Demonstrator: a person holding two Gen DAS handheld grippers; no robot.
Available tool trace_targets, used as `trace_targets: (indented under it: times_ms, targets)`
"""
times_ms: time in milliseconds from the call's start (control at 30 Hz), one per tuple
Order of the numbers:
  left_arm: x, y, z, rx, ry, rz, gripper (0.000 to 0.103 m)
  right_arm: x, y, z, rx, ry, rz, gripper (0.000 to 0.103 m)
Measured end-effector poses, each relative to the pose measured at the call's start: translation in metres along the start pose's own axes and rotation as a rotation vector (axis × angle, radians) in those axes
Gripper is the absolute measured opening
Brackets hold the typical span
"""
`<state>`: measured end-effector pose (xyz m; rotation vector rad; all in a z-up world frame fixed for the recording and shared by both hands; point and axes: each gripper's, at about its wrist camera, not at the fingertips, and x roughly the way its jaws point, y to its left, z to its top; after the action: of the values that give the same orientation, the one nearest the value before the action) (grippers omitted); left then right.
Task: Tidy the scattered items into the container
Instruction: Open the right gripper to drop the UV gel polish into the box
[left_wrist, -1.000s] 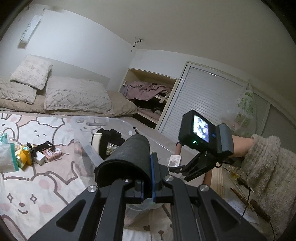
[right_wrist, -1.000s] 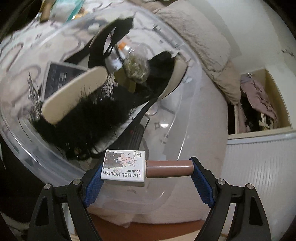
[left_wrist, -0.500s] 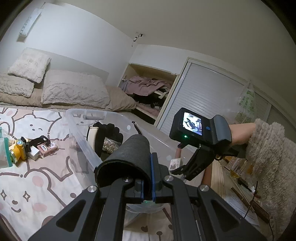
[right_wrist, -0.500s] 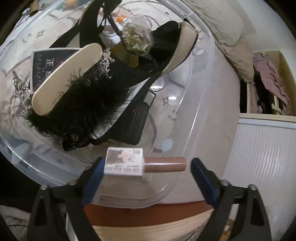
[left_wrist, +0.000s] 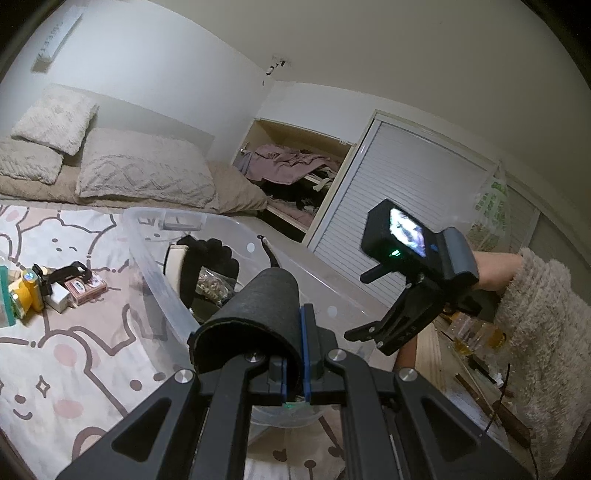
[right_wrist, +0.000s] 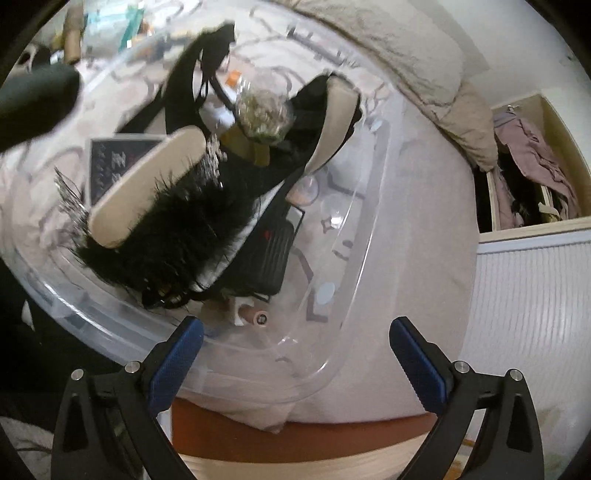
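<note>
You are at a bed (left_wrist: 55, 354) covered in a cartoon-print sheet, with a large clear plastic tub (right_wrist: 354, 258) resting on it near the right edge. The tub already holds black feathered slippers (right_wrist: 162, 236), a dark card, a black pouch and a small jar of dried bits. Your right gripper (right_wrist: 295, 354) hangs over the tub's near end with its jaws spread wide and nothing between them; a second ago they held a boxed bottle of gel nail polish. That nail polish (right_wrist: 247, 314) now lies on the tub floor just beyond the jaws, so this item is delivered. Your left gripper (left_wrist: 293, 354) is clenched on a rolled black sleeve (left_wrist: 255, 314), held above the tub's near rim and seemingly next to go in. More small items (left_wrist: 55, 291) remain scattered on the sheet at far left.
</note>
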<state>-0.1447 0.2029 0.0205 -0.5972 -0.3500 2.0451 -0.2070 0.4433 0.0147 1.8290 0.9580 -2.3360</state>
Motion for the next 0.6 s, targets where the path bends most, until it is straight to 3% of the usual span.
trace_targets:
  times_ms: [367,500,600]
  targets:
    - [0.027,0.004,0.006,-0.060,0.075,-0.023,0.006,-0.035,-0.023,-0.034,0.391,-0.388,0.233,0.101]
    - [0.039,0.002,0.008,-0.060,0.105,-0.015,0.006,-0.036,-0.025,-0.043,0.497,-0.470,0.303,0.101]
    - [0.048,-0.004,0.008,-0.046,0.138,-0.015,0.006,-0.034,-0.022,-0.047,0.531,-0.504,0.300,0.101]
